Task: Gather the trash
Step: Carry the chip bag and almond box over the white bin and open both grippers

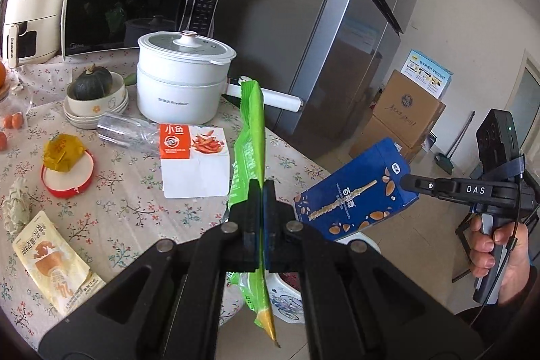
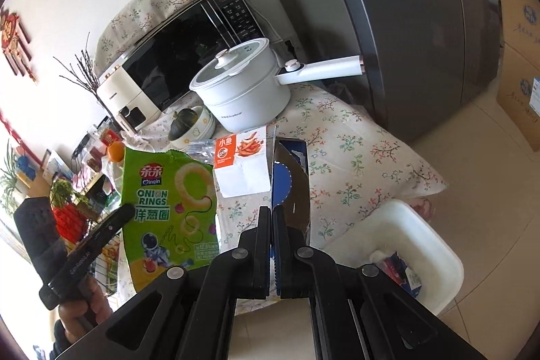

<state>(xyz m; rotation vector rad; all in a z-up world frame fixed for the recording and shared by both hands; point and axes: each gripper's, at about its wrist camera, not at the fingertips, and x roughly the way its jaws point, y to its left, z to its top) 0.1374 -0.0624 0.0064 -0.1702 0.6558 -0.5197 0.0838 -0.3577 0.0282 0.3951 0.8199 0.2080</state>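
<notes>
Bag (image 1: 251, 137) in left gripper (image 1: 262, 188); carton (image 2: 292, 177) in right gripper (image 2: 271, 215)

Both grippers, left gripper (image 1: 262, 191) and right gripper (image 2: 272, 215), are matte black plastic with silver rivets; white "DAS" lettering, bare-skinned hand (image 1: 499, 245), thin black cable.

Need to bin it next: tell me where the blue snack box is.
The blue snack box is off the table, clamped in the right gripper, beside the green onion rings bag and above the white bin.
</notes>
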